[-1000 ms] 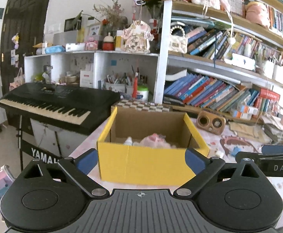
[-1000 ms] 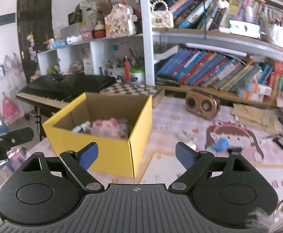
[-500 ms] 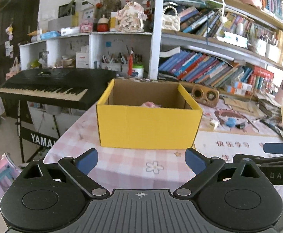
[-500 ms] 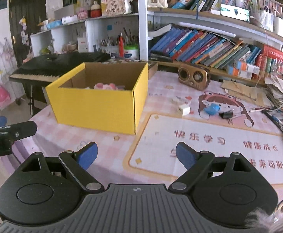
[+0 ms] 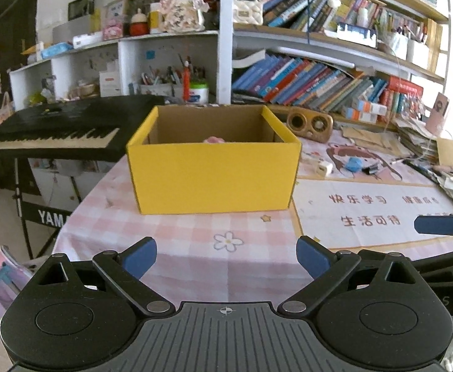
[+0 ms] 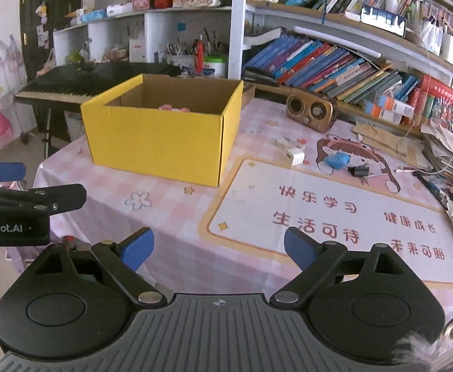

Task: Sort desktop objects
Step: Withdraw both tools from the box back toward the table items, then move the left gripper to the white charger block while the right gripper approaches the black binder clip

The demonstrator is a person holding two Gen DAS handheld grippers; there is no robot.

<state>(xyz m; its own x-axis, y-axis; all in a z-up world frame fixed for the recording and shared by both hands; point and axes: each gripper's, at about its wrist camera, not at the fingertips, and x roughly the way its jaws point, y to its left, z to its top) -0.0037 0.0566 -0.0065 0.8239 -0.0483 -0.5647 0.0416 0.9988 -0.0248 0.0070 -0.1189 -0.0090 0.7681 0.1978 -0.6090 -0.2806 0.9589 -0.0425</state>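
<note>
A yellow cardboard box point(image 5: 214, 176) stands open on the pink checked tablecloth point(image 5: 195, 232); it also shows in the right wrist view point(image 6: 158, 145). A pink toy point(image 5: 213, 139) lies inside it. Loose on the table right of the box lie a white charger point(image 6: 293, 157), a blue crumpled object point(image 6: 337, 159) and a black binder clip point(image 6: 360, 171). My left gripper point(image 5: 226, 255) is open and empty, near the table's front edge. My right gripper point(image 6: 218, 246) is open and empty, over the front of the printed mat point(image 6: 319, 217).
A brown radio-shaped speaker point(image 6: 311, 113) stands behind the loose items. A black keyboard point(image 5: 59, 130) stands left of the table. Bookshelves point(image 5: 319, 77) fill the back. Stacked papers point(image 6: 443, 155) lie along the table's right edge.
Both grippers have pulled back from above the box toward the table's front edge and dropped lower. Both stay open and empty.
</note>
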